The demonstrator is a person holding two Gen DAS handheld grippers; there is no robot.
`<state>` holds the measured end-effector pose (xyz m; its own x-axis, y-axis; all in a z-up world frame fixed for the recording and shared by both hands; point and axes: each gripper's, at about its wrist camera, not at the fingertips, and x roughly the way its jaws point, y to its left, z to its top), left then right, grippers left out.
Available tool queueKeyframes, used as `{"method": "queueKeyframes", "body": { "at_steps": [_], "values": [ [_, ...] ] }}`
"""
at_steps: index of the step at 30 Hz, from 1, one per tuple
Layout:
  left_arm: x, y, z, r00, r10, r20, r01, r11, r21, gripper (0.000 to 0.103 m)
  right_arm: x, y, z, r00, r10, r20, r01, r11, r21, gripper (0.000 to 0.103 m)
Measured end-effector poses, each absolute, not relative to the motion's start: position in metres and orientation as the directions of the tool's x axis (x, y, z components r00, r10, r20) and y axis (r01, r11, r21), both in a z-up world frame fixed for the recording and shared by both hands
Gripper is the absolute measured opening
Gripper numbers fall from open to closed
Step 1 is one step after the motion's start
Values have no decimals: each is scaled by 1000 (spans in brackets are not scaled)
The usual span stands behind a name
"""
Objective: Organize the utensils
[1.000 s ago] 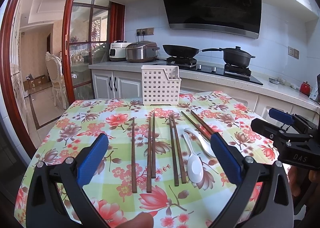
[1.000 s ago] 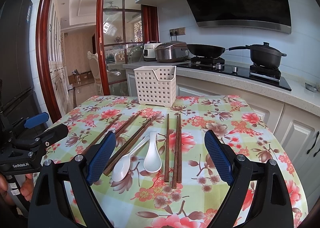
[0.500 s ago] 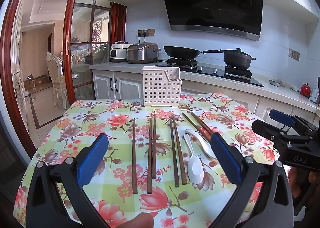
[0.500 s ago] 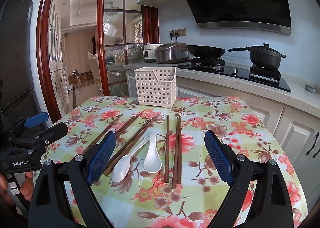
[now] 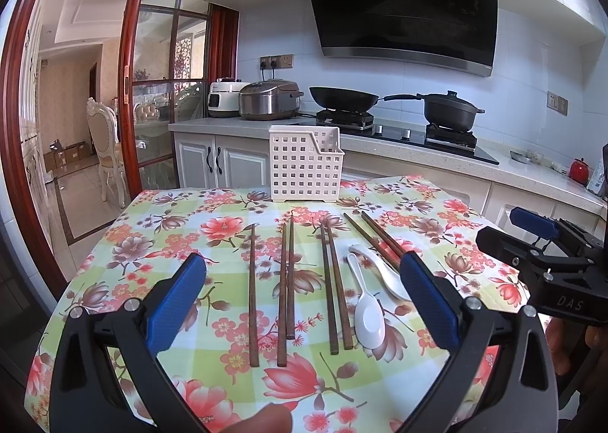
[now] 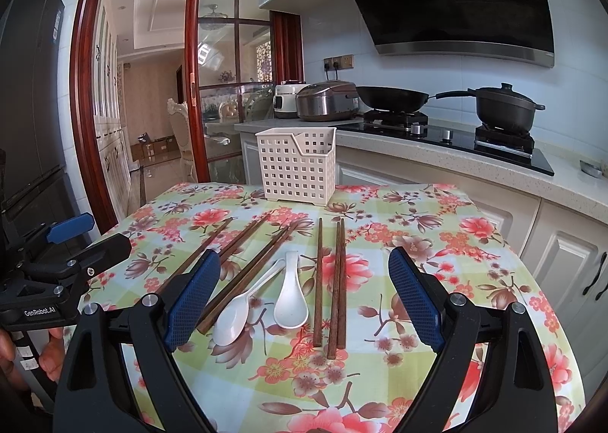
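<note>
floral tablecloth (image 5: 114, 243), kitchen counter (image 5: 418, 152), stove (image 6: 456, 136)

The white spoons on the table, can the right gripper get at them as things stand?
Probably yes. The right gripper is open and holds nothing, and both white spoons lie flat on the tablecloth just ahead, between its fingers. Chopsticks lie close beside them, so a neighbour might get nudged.

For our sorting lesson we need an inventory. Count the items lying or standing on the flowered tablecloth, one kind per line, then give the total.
Brown wooden chopsticks: 8
White spoons: 2
White slotted basket: 1
Total: 11
</note>
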<state>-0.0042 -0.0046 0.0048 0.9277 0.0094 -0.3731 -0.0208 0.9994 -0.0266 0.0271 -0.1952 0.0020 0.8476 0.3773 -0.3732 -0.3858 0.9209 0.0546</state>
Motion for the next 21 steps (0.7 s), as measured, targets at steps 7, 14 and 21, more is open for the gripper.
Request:
{"method": "queueKeyframes", "body": {
  "at_steps": [7, 14, 21],
  "values": [
    [-4, -4, 5, 928, 9, -373, -21, 999, -28, 99, 27, -195, 2, 849, 376, -373, -384, 922, 55, 84],
    [-4, -5, 5, 928, 9, -371, -21, 999, -28, 99, 27, -195, 2, 850, 374, -371, -382, 923, 53, 84],
    [-5, -4, 3, 929, 13, -369, -25, 999, -28, 99, 26, -195, 2, 852, 371, -370, -379, 924, 53, 84]
  ]
}}
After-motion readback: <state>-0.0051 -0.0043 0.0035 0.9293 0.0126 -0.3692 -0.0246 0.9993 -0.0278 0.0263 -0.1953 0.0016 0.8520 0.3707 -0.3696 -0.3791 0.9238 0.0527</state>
